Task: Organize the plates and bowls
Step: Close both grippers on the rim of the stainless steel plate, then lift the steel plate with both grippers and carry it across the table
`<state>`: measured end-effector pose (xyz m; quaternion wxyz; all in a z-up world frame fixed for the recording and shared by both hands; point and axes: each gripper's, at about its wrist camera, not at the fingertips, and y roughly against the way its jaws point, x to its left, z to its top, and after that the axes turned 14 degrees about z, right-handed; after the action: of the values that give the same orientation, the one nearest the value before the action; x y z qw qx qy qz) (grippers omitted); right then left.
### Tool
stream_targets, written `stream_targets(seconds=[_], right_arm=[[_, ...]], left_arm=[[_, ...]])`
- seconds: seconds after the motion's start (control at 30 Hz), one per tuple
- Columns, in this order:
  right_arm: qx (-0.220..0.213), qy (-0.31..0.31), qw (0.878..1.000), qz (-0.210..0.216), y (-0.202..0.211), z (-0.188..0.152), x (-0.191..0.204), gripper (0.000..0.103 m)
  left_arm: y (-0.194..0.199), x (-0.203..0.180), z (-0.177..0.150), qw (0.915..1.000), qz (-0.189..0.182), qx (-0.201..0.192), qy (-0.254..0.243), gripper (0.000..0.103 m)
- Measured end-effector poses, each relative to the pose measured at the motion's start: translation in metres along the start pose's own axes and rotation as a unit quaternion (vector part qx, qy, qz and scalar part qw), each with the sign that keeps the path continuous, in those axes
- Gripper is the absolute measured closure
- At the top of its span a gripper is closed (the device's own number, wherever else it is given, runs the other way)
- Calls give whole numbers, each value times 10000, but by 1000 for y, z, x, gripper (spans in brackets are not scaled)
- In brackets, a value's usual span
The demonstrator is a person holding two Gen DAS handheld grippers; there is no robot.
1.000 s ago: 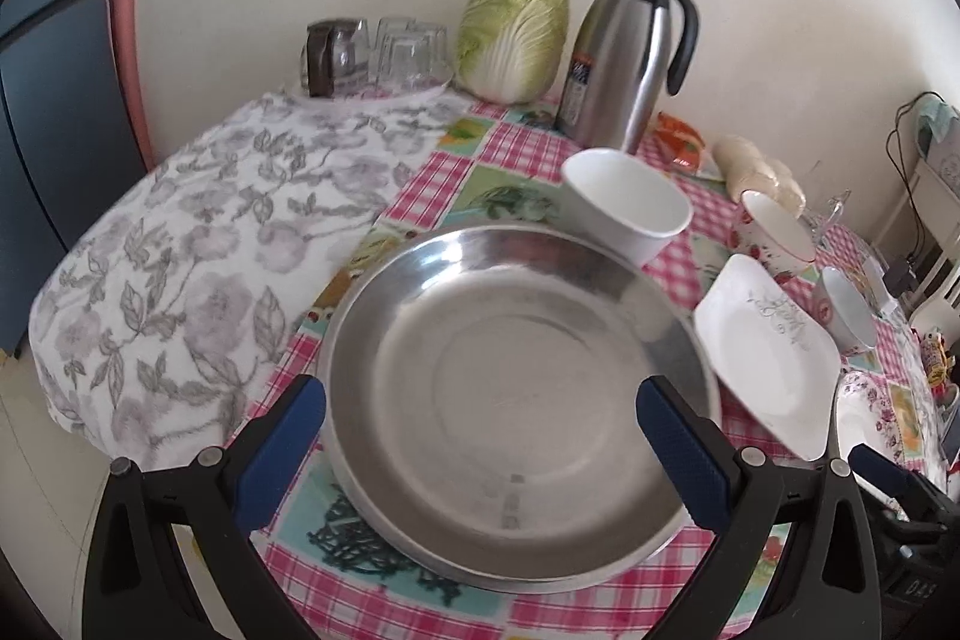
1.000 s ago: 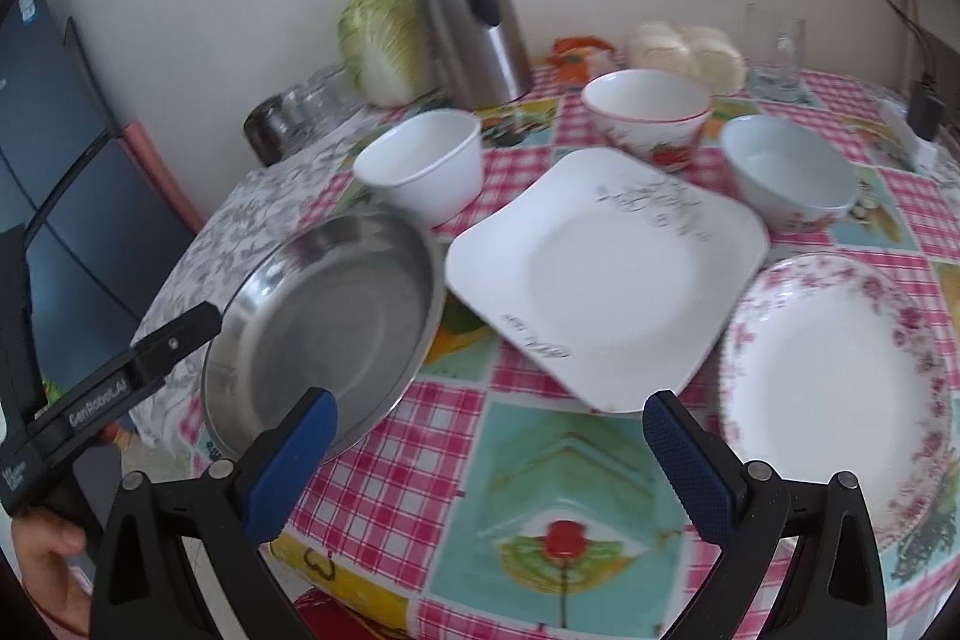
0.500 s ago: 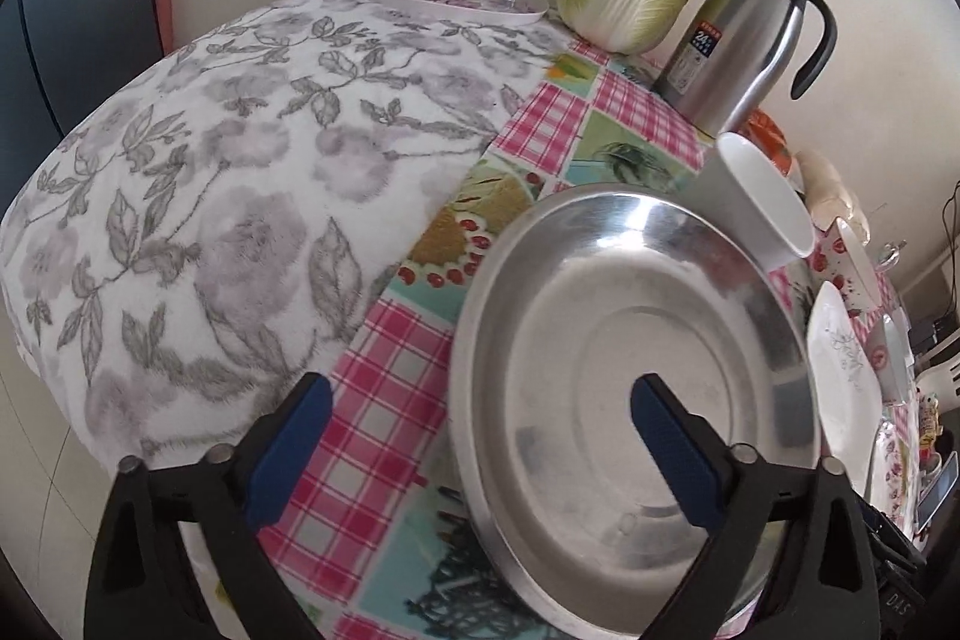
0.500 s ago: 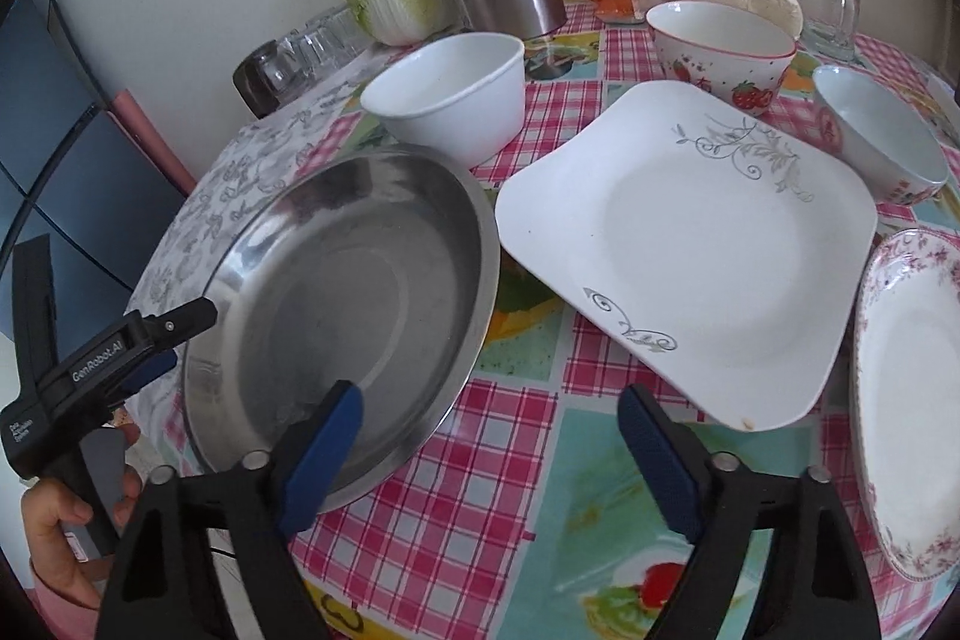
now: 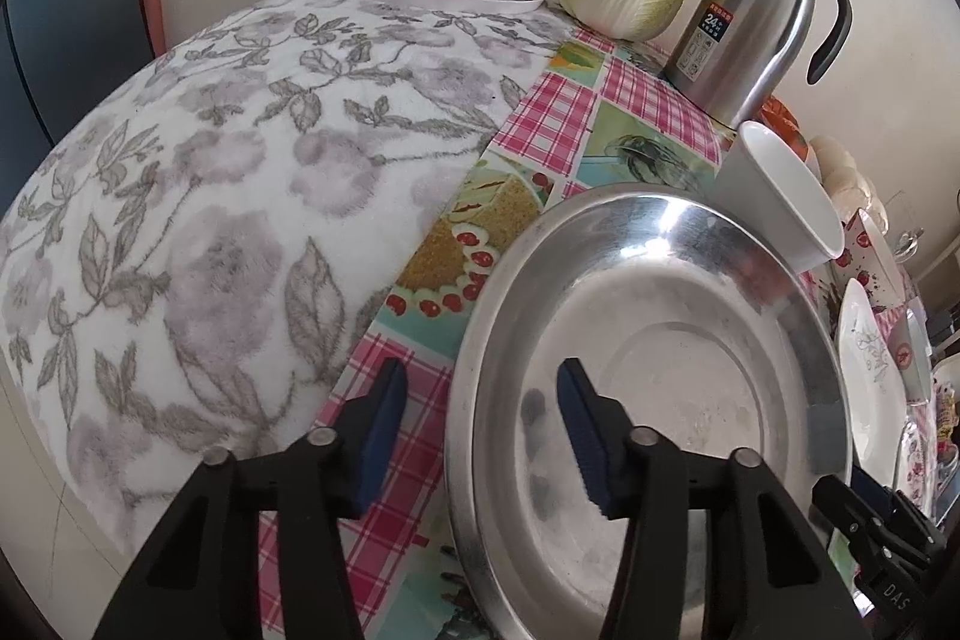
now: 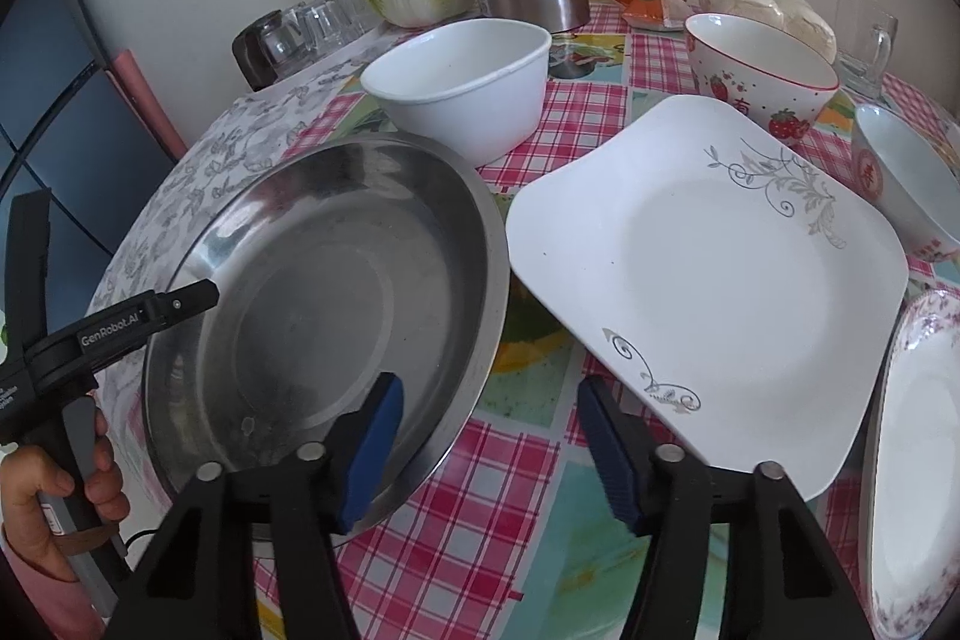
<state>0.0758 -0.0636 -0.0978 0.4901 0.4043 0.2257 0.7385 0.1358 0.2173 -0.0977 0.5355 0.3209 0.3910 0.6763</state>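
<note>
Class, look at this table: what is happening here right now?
A person holds two grippers over a table of dishes. The left gripper and the right gripper each straddle an opposite rim of the steel plate, jaws open, nothing clamped yet. The square plate and white bowl sit untouched beside it.

We read "GenRobot.AI" in white letters along the black arm of the left gripper [image 6: 150, 319]. The label on the steel thermos jug [image 5: 756, 22] shows "24"; its smaller print is too small to read. The strawberry bowl [image 6: 759, 82] carries a red Chinese character, "有". Another red character sits on the neighbouring white bowl [image 6: 900, 184]. The black device [image 5: 882, 550] at the lower right edge shows "DAS".
</note>
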Motion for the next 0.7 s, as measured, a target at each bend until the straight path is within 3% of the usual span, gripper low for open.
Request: stream_targets(seconds=[0.07,0.37,0.7], right_arm=[[10,37,10000,30,-3,2,0,47],[159,375,9990,169,-18,2,11,79],[147,472,9987,143,-5,-6,19,80]], left_arm=[[-1,-1,1,10000,64,-33,-37,64],[0,-7,0,9994,201,-170,-222,80],[18,1,-11,9994,270,-119,-193,81]])
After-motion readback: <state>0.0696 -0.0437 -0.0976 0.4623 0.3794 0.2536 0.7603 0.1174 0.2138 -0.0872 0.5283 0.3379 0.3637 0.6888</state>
